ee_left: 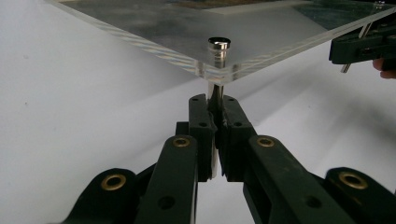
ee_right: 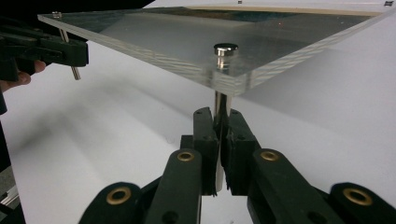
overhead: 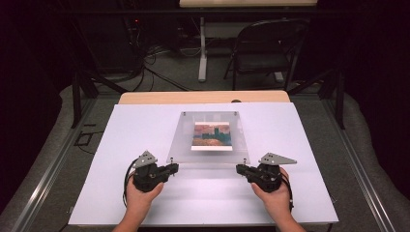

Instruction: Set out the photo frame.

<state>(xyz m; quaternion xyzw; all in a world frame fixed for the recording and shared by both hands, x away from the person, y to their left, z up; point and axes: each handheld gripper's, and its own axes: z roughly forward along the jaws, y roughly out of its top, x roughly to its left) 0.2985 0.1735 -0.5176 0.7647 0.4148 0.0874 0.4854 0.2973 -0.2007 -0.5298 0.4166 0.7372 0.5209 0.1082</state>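
The left gripper [ee_left: 216, 109] and right gripper [ee_right: 221, 122] are each clamping their fingers on a metal leg of the acrylic frame [overhead: 209, 137] over the white tabletop [overhead: 145, 125] — both should be lifting evenly, keeping it level.

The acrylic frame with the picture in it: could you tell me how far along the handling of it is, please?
Done: the left gripper and right gripper are each shut on a metal leg under a near corner of the acrylic frame, picture sandwiched inside. In hand: that two-handed grip; the near edge appears raised off the white board. Left: probably lifting or moving it; the far corners look unlifted.
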